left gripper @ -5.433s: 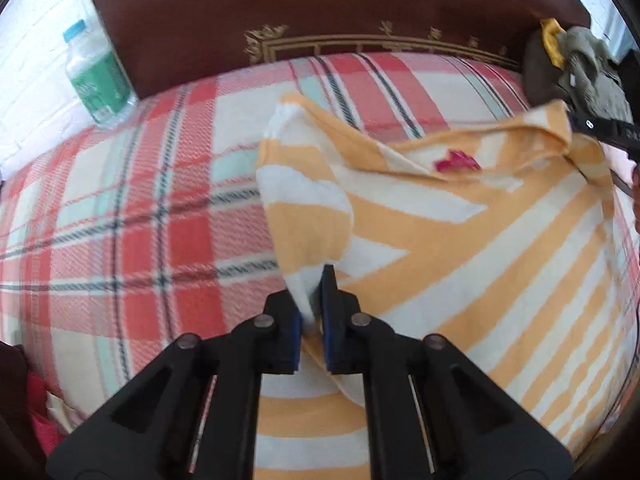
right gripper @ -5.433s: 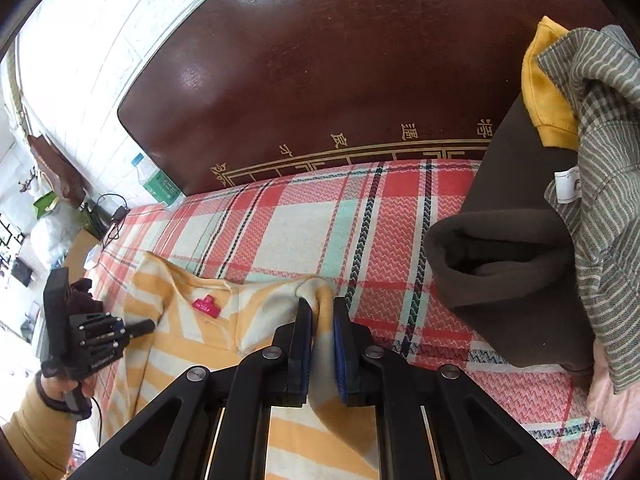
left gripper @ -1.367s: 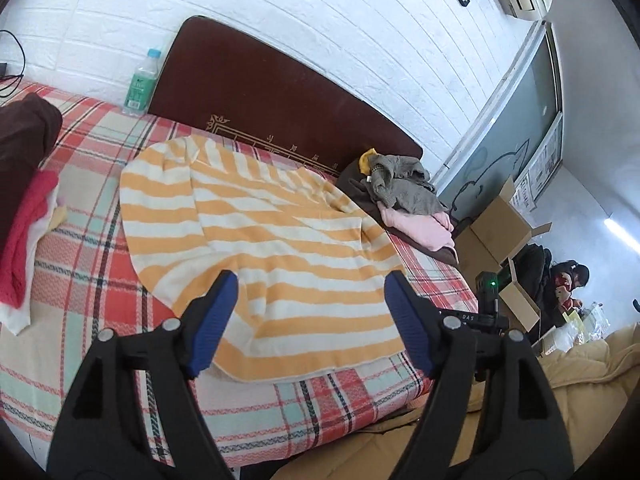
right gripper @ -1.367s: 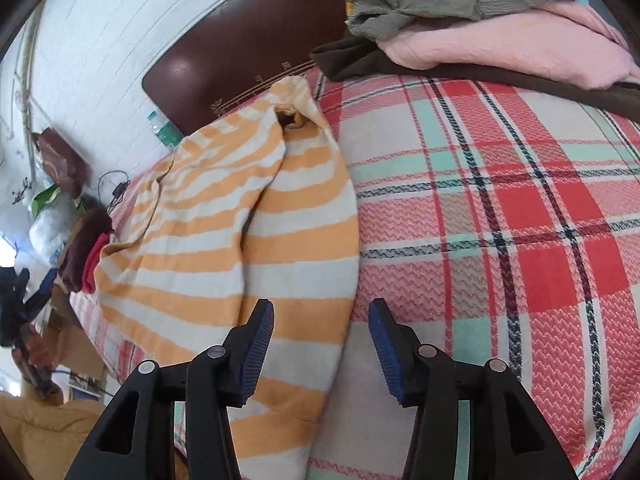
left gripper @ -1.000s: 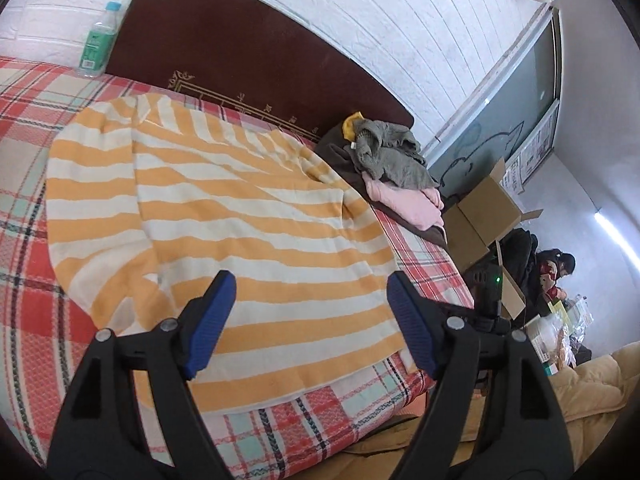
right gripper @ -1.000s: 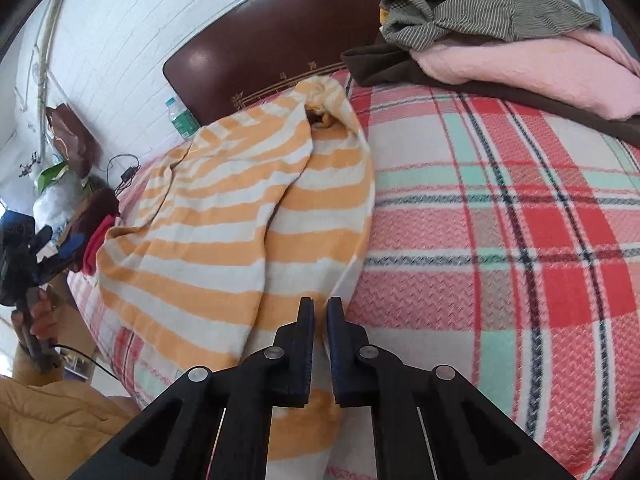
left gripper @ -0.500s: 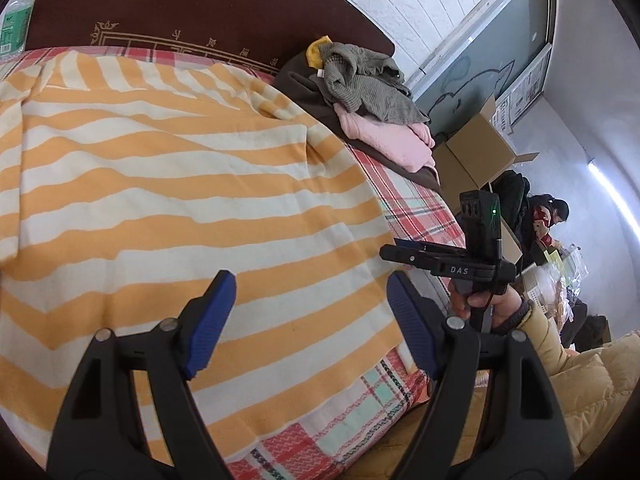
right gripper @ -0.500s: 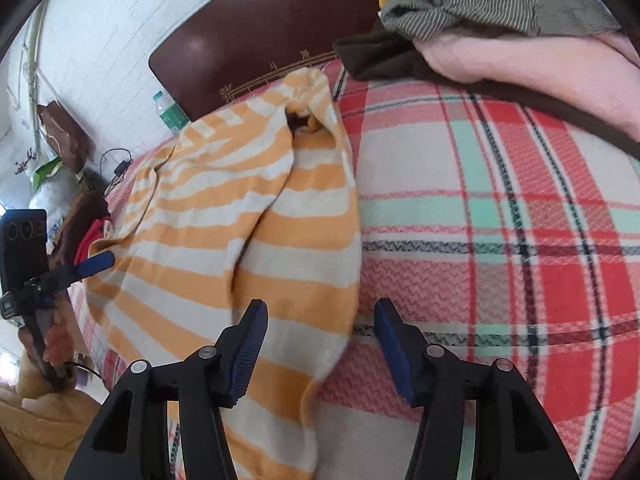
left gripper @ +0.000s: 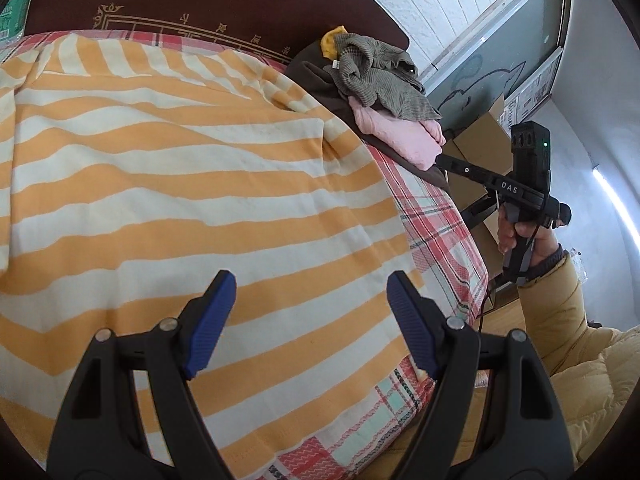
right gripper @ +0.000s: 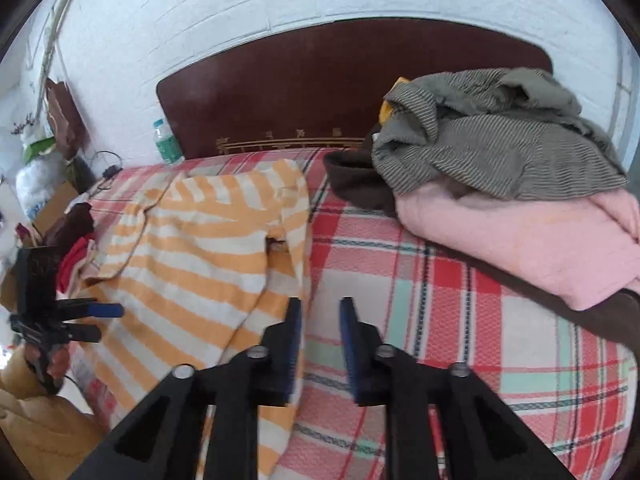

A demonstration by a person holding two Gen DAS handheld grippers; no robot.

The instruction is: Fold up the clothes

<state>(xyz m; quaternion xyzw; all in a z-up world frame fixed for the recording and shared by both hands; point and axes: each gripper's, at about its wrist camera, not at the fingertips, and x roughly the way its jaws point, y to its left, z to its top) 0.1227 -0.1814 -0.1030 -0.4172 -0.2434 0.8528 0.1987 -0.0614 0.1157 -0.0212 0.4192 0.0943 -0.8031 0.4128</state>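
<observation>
A white-painted brick wall [right gripper: 200, 20] backs a bed with a glossy dark-brown headboard [right gripper: 320, 92] edged in gold fretwork. The bed's plaid cover [right gripper: 460, 320], a coarse weave of red, white and mint checks, carries the orange-and-cream striped garment [left gripper: 180, 184], a soft knit spread nearly flat with its stripes bowing across the cloth and a small fold near one shoulder. Its hem lies close to the near edge of the bed; its right side edge runs just beside bare plaid. Toward the headboard corner sits a pile of clothes [right gripper: 500, 168]: a ribbed grey-green piece crumpled over a folded pink one and a dark brown one. A plastic bottle [right gripper: 166, 142] stands at the headboard's left end.

The left tongs [left gripper: 310, 320] hang spread wide above the garment's lower part, nothing between the blue ridged pads. The right tongs [right gripper: 320, 344] have just been opening and stand parted and empty, over the plaid beside the garment's edge, open cover to their right.
</observation>
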